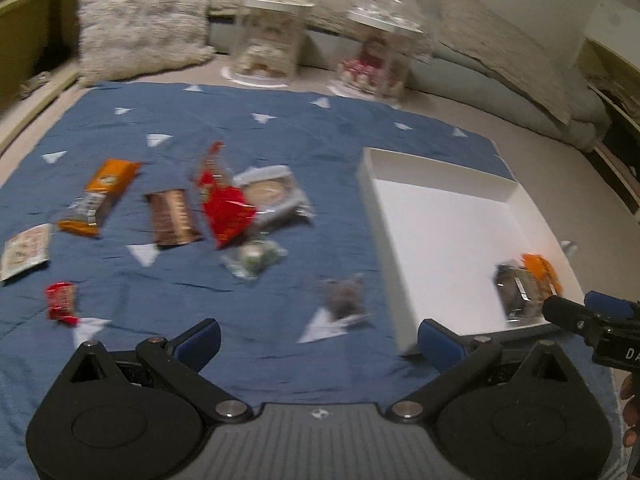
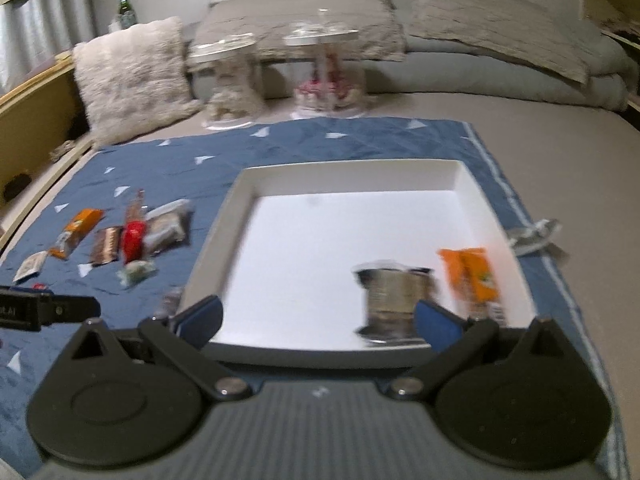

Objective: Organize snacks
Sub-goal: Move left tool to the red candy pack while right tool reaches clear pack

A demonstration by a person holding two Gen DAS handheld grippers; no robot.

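Note:
A white tray [image 1: 400,248] [image 2: 224,232] sits on a blue cloth. In it lie a silver packet [image 2: 394,296] [image 1: 516,292] and an orange packet [image 2: 472,276] [image 1: 542,272]. Loose snacks lie left of the tray: an orange bar [image 1: 100,196], a brown bar [image 1: 172,216], a red packet [image 1: 226,208], a clear-wrapped cookie [image 1: 276,196], a green candy [image 1: 256,258], a dark candy [image 1: 344,296], a small red candy [image 1: 60,302]. My left gripper [image 1: 320,344] is open and empty above the cloth. My right gripper [image 2: 320,320] is open and empty over the tray's near edge.
Two clear jars [image 1: 272,40] [image 1: 380,52] stand behind the cloth. A fluffy pillow [image 1: 140,20] lies at back left, grey pillows [image 2: 492,20] at back right. A pale packet [image 1: 26,250] lies at the cloth's left edge. A crumpled wrapper [image 2: 534,234] lies right of the tray.

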